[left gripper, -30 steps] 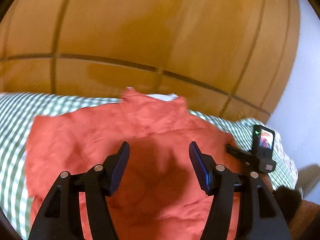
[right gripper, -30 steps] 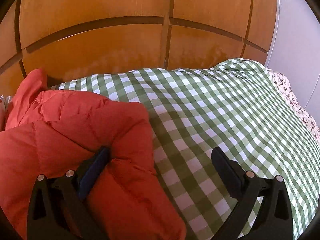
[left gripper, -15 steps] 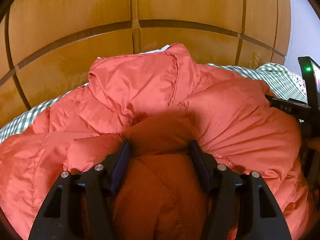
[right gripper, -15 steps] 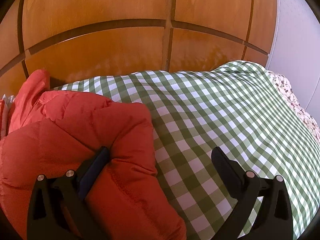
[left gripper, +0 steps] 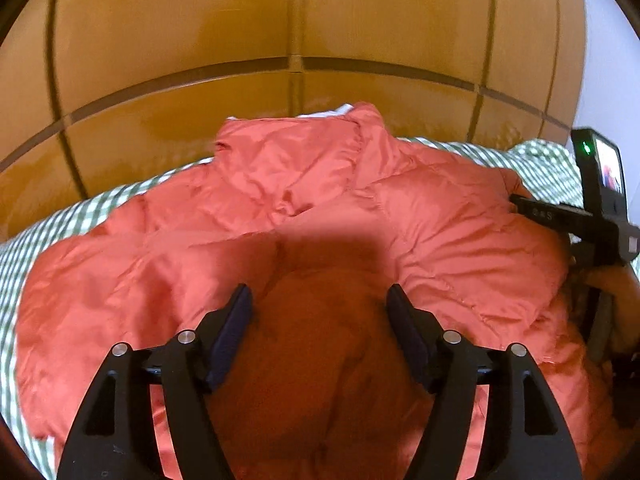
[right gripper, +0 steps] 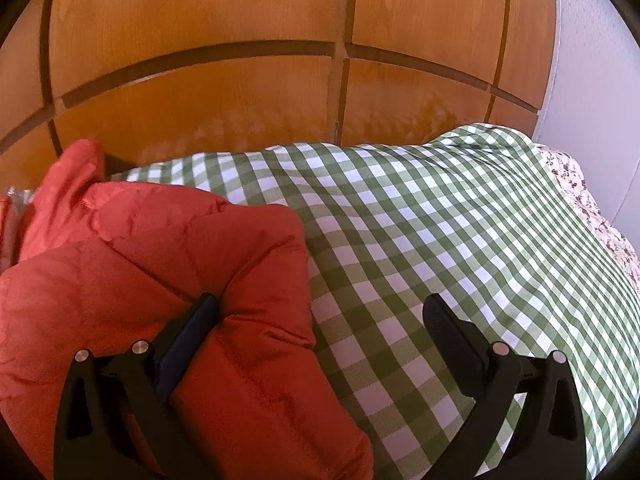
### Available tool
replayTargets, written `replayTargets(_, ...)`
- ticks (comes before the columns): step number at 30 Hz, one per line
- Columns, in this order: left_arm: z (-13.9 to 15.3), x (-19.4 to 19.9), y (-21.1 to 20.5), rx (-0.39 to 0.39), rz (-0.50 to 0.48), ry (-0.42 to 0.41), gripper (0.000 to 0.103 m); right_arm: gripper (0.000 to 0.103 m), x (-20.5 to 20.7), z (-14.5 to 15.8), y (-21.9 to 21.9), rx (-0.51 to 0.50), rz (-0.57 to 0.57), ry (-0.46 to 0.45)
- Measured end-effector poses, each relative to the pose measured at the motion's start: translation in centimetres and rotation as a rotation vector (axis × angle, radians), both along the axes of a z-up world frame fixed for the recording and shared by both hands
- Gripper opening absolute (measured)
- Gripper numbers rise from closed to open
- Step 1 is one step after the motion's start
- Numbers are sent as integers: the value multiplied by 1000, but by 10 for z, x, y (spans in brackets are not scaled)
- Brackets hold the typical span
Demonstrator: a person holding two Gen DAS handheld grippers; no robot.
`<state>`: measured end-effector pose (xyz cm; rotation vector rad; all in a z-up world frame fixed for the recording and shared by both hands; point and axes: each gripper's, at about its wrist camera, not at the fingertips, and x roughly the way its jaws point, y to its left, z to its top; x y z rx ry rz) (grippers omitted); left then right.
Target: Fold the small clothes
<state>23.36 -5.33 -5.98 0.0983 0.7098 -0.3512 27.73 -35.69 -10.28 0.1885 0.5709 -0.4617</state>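
A puffy orange-red quilted jacket [left gripper: 420, 220] lies bunched on a green-and-white checked cloth [left gripper: 52, 224]. My left gripper [left gripper: 320, 304] is open, its fingers astride a shadowed fold of the jacket just below it. My right gripper [right gripper: 320, 312] is open wide over the jacket's right edge [right gripper: 248, 264]: its left finger [right gripper: 192, 332] presses against the folded sleeve, its right finger [right gripper: 452, 328] hangs over the bare checked cloth [right gripper: 440, 220]. The right gripper's body also shows in the left wrist view [left gripper: 592, 216] at the jacket's right side.
A wooden panelled wall [right gripper: 240, 60] stands right behind the bed. A pale wall [right gripper: 592, 80] is at the right. A flowered fabric [right gripper: 592, 216] lies beyond the checked cloth's right edge.
The left gripper pulled back and rose a little from the jacket, which now shows wider with checked cloth at its left. The right gripper has barely moved.
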Motion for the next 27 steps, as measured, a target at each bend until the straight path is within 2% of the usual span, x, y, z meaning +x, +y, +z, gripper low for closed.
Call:
replayTargets(2, 3, -3, 9, -9, 26, -2, 69, 101, -20, 9, 6, 25, 29, -16)
replayTargets(6, -9, 0, 14, -5, 43, 30, 77, 101, -53, 14, 21, 30, 74, -66)
replayTargets(8, -18, 4, 11, 15, 39, 49, 80, 101, -50, 0, 21, 13, 57, -16)
replayTargets(10, -25, 8, 10, 16, 29, 60, 82, 101, -37, -18, 14, 77, 85, 38)
replayTargets(13, -30, 16, 17, -37, 19, 100, 83, 101, -24, -25, 9, 126, 109, 66)
replayTargets(15, -29, 16, 17, -42, 19, 100, 83, 101, -23, -26, 8, 132, 111, 66)
replayTargets(20, -19, -3, 20, -37, 48, 93, 88, 101, -27, -25, 6, 145, 111, 50)
replayTargets(27, -5, -53, 64, -161, 110, 162, 88, 101, -37, -23, 2, 173, 111, 12)
